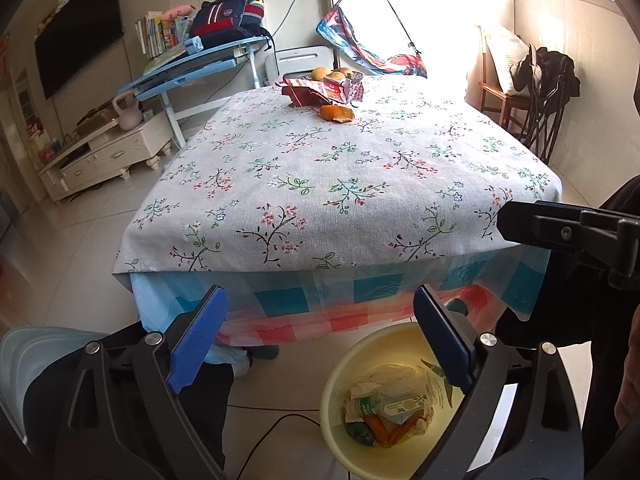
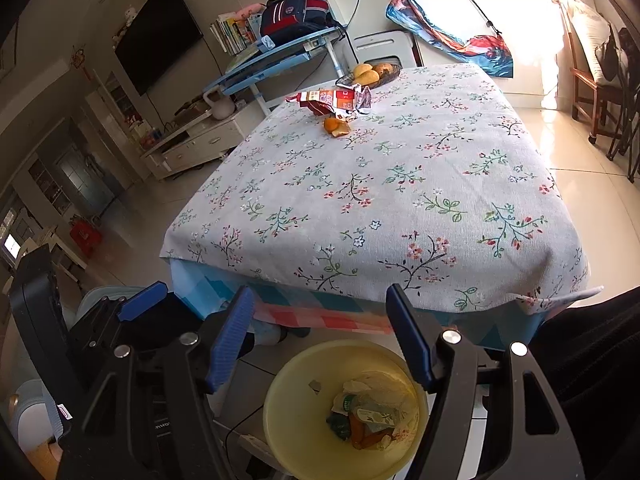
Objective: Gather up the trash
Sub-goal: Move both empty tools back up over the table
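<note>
- Both tools, left (image 1: 320, 340) and right (image 2: 320, 336), gape empty above the bin (image 2: 280, 412).
- Peel (image 2: 336, 127) and wrapper (image 2: 332, 102) lie far across the worktop (image 2: 400, 200), left of centre, nearer the left tool.

Grey-white tablecloth (image 1: 340, 184) w/ sprigs of red, pink & blue flowers, green leaves, dark stems; under it a checked cloth (image 1: 304, 304), blue, pale blue & coral-red squares. Pale yellow bin (image 2: 280, 412), inside: white, green & orange scraps. Orange peel (image 2: 336, 127), red-and-white wrapper (image 2: 332, 102), yellow-gold fruit in dark bowl (image 2: 370, 74). Gripper fingers (image 1: 442, 342) black w/ blue pads, same on right (image 2: 230, 340). Backpack (image 1: 232, 14) navy w/ red, yellow stripes. Light blue desk (image 1: 192, 66), black TV (image 2: 158, 34), cream cabinet (image 1: 104, 156)
</note>
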The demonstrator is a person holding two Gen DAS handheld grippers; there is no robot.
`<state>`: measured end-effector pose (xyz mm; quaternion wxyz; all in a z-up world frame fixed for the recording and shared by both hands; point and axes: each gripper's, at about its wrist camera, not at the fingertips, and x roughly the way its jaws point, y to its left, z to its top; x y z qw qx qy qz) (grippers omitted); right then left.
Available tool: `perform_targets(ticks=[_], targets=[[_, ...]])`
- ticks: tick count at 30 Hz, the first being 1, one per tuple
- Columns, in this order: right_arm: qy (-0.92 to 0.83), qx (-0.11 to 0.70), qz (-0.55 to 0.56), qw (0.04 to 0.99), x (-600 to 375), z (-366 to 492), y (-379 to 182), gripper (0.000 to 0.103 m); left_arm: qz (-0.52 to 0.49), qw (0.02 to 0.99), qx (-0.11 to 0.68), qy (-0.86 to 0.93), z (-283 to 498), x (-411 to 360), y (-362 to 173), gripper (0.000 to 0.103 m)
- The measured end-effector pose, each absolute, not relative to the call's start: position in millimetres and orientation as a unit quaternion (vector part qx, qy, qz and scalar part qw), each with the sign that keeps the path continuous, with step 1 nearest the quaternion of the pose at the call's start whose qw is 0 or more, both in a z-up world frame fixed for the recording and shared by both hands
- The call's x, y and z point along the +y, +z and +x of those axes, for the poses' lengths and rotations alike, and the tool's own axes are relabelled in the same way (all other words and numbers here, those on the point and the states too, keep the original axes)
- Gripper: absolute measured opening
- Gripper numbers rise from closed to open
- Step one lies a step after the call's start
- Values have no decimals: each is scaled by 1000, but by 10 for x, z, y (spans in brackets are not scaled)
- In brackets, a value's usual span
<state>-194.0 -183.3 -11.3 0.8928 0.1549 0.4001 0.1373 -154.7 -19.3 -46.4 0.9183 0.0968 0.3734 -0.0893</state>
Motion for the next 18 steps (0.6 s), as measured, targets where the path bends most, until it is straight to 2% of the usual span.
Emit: perform_targets(ticks=[18], targets=[[143, 398, 157, 893, -1829, -1822, -120, 68, 90, 918, 376, -91, -1399, -274, -464, 95]])
